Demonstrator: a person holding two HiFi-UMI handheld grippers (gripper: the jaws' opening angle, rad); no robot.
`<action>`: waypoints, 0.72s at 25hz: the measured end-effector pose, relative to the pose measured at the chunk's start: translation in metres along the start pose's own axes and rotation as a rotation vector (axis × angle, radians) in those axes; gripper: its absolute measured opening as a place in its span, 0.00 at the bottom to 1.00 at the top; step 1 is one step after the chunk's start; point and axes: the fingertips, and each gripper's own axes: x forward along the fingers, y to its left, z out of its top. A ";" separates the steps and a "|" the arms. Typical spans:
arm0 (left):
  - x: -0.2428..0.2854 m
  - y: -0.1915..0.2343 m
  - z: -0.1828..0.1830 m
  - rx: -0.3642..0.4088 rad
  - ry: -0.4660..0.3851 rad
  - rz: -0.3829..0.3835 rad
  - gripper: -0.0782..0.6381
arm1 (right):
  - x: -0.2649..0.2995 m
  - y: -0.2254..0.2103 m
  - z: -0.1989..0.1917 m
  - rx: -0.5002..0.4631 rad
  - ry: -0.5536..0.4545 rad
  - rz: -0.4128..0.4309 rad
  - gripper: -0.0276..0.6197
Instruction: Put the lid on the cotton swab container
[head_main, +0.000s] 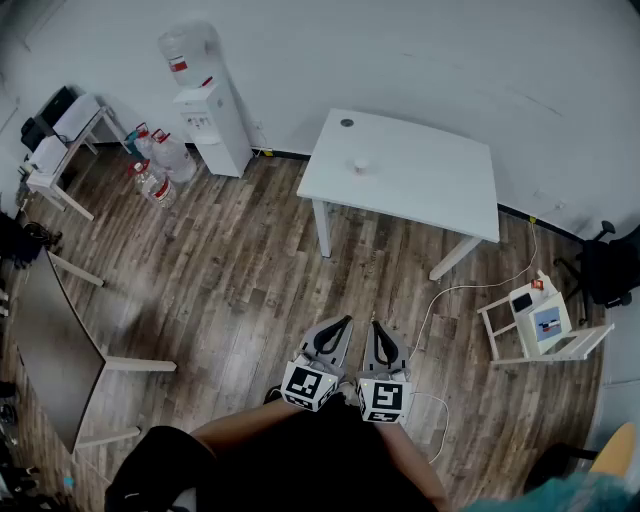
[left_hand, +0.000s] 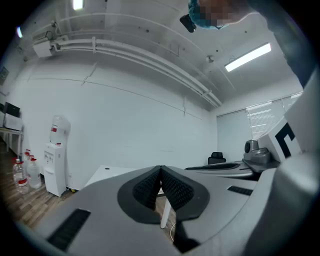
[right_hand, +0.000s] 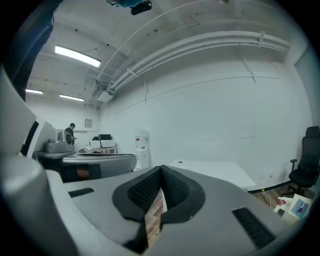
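Close to my body I hold both tools side by side over the wood floor (head_main: 250, 270). My left hand-held gripper (head_main: 343, 322) is pressed together with nothing in it, and my right hand-held gripper (head_main: 378, 326) is pressed together too, also empty. Well ahead stands the white table (head_main: 440, 180). A small white container (head_main: 360, 165) sits on it, too small to see inside, and a dark round thing (head_main: 346, 122) lies farther back. Left of the table, clear water jugs (head_main: 160, 165) stand beside a water cooler (head_main: 215, 120) with a bottle (head_main: 186, 52) on top.
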 end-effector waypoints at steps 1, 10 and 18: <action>0.002 -0.002 -0.002 -0.001 0.003 0.001 0.13 | -0.001 -0.002 -0.001 0.020 -0.008 0.009 0.09; 0.019 -0.011 -0.028 -0.011 0.043 -0.012 0.13 | -0.009 -0.036 -0.026 0.160 -0.022 0.024 0.09; 0.046 0.002 -0.034 -0.012 0.072 -0.024 0.13 | 0.010 -0.054 -0.035 0.178 0.010 -0.010 0.09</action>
